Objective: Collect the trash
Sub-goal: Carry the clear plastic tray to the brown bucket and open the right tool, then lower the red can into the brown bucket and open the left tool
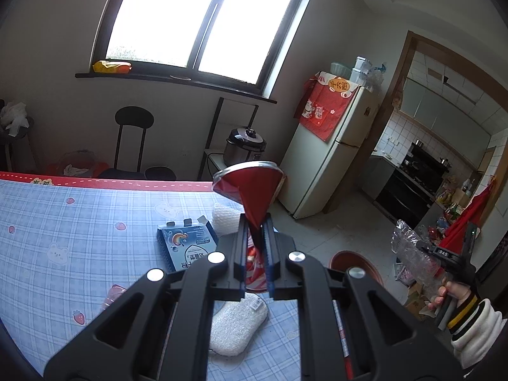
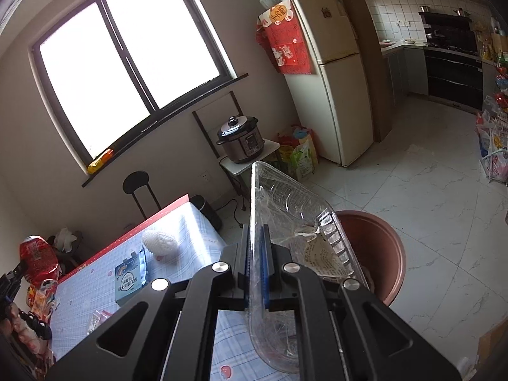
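Crushed can in left tool (clamped)

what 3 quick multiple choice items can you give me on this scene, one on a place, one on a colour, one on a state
1. Where is the blue box?
A. on the checked tablecloth
B. on the windowsill
C. in the basin

2. What colour is the crushed can in the left tongs?
A. green
B. red
C. silver all over

3. What are the right tongs doing?
A. standing open and empty
B. shut on the clear plastic tray
C. shut on the white sponge

Answers
1. A: the box lies flat on the checked tablecloth, beside the white foam net.
2. B: the can's body is red, with only its rim silver.
3. B: the clear plastic tray has its wall pinched between the fingers, and it hangs near the brown basin on the floor.
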